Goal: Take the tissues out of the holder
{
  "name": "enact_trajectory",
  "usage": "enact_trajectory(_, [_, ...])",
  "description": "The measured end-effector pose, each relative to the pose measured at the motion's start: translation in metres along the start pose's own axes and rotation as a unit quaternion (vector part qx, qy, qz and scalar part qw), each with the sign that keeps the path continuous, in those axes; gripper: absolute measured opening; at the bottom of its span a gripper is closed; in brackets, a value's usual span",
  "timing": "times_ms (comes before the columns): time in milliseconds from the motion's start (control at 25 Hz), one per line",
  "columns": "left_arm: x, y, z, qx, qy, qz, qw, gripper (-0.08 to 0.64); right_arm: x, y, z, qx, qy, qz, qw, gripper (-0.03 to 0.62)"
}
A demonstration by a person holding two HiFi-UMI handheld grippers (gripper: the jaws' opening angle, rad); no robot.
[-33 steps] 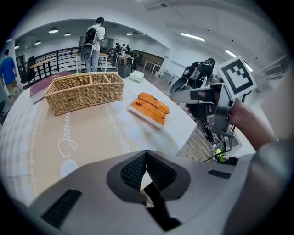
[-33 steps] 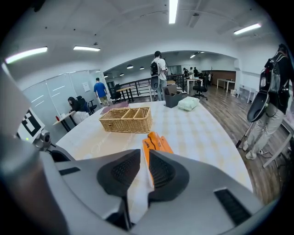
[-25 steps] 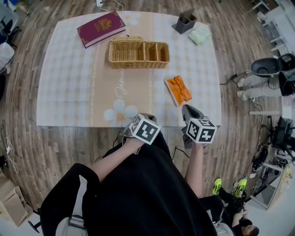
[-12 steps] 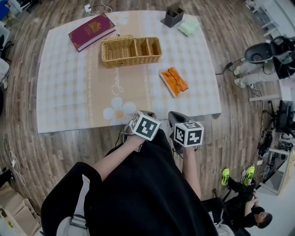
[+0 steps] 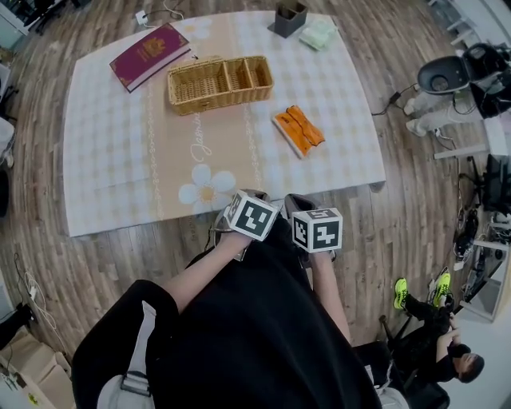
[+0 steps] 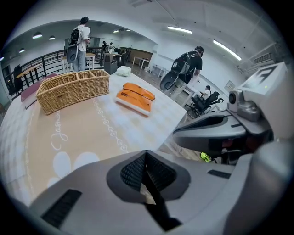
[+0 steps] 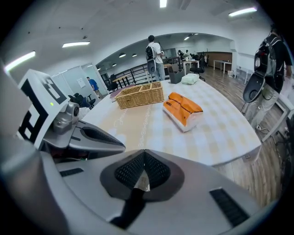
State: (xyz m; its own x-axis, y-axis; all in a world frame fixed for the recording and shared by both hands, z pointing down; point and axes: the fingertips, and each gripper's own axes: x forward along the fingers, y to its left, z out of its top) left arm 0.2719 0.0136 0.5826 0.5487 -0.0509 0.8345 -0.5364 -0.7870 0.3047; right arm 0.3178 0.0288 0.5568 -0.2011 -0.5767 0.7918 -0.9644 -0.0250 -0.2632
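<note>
A maroon book (image 5: 152, 56) lies at the far left corner of the bench (image 5: 112, 160), which is covered by a pale checked cloth with a tan flowered strip down the middle. Just to its right sits a wicker basket (image 5: 219, 80) with three compartments. Further right and nearer the person, an orange packet (image 5: 298, 130) lies flat and at an angle. At the far edge stands the dark holder (image 5: 289, 17), upright, with a pale green bundle (image 5: 318, 33) just beside it on the right. Whether tissues stand inside the holder cannot be told from here. Both grippers are well apart from it.

The left forearm (image 5: 200, 275) reaches out from the black-clad body on a slant, from lower left up toward the middle, bare below the sleeve. It carries the left gripper (image 6: 146, 158) over the floor just short of the near bench edge, nose tipped steeply downward. Its jaws are pressed together with nothing between them.

The right forearm (image 5: 327, 295) runs almost straight ahead, close along the body. The right gripper (image 7: 144, 153) hangs just beside the left one — their marker cubes nearly meet — and it tilts down at much the same angle, off the near edge of the bench. Its jaws are likewise closed and empty.
</note>
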Motion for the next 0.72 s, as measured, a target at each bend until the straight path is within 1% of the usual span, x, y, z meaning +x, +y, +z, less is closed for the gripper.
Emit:
enact_trajectory(200, [0.0, 0.0, 0.002, 0.003, -0.003, -0.003, 1.0, 0.0, -0.018, -0.026, -0.006, 0.023, 0.0, -0.026, 0.999, 0.015])
enact_trajectory(280, [0.0, 0.001, 0.004, 0.003, -0.003, -0.003, 1.0, 0.0, -0.018, -0.032, -0.01, 0.029, 0.005, -0.031, 0.999, 0.015])
enact_trajectory(400, [-0.001, 0.001, 0.006, 0.003, -0.005, -0.003, 1.0, 0.0, -0.013, -0.029, -0.012, 0.029, 0.012, -0.026, 0.999, 0.015])
enact_trajectory(720, [-0.003, 0.007, 0.008, 0.0, -0.005, -0.002, 1.0, 0.0, 0.001, -0.012, 0.0, 0.006, 0.02, -0.009, 1.0, 0.015])
